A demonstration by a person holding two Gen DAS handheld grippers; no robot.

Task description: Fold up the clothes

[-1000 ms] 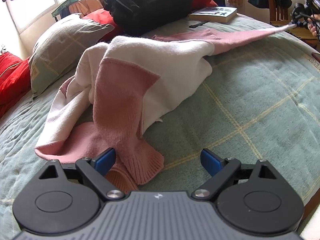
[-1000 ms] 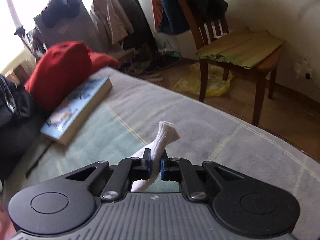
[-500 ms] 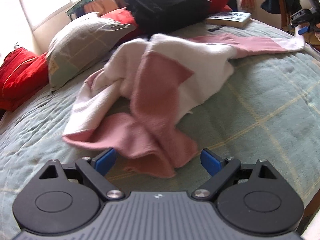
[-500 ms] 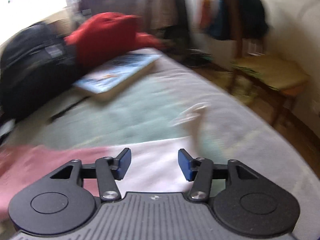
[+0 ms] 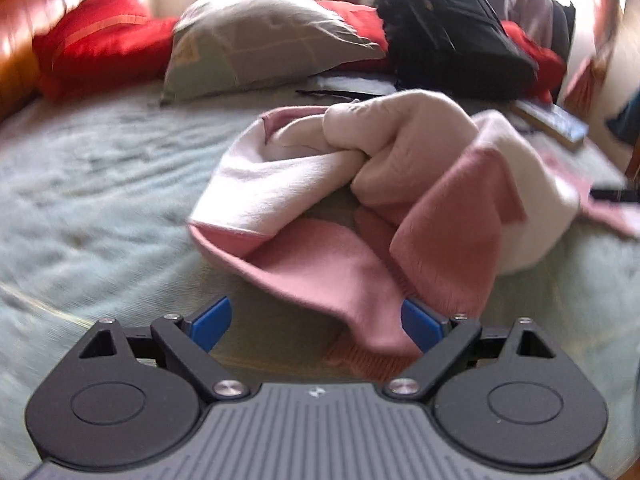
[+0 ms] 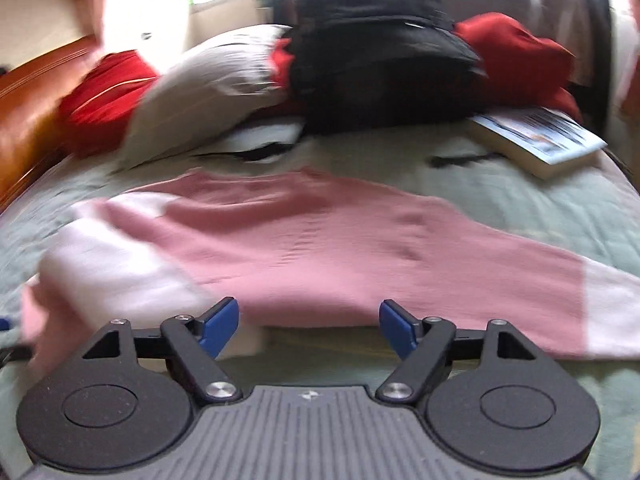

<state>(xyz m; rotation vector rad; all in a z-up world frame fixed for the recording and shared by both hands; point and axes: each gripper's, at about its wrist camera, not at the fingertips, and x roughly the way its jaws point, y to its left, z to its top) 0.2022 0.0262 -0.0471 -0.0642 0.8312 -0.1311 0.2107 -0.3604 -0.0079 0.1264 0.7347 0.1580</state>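
On bed (image 5: 80, 184), pink and white sweater (image 5: 400, 200) lay bunched in front of left gripper (image 5: 316, 320). Jaws spread wide, held nothing; pink hem sat between them. Right gripper (image 6: 308, 320) jaws spread too, empty, sweater sleeve (image 6: 360, 240) flat just ahead. Black bag (image 6: 380, 60), book (image 6: 540, 136), grey pillow (image 5: 260, 36) behind sweater.

Sweater (image 6: 320, 240) cuff (right edge) cut off; pillows (image 6: 200, 80) blurred.
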